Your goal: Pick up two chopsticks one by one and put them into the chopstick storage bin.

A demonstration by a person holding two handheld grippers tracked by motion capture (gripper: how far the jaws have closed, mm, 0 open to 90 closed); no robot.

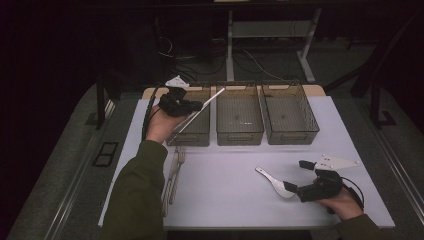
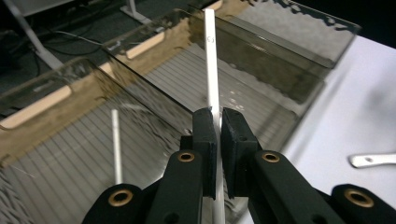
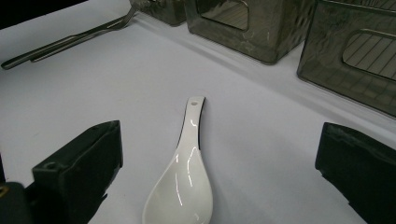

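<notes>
On chopstick (image 2: 211, 56): tiny unreadable mark.

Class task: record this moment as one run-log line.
left gripper: shut on chopstick, above left bin | right gripper: open around spoon on table

In the left gripper view, we lose the chopstick's (image 2: 212, 70) lower end behind the jaws at 6 o'clock. In the right gripper view, the spoon's (image 3: 180, 186) bowl is cut off at 6 o'clock, and the forks' (image 3: 70, 39) tines blur at 11 o'clock.
</notes>
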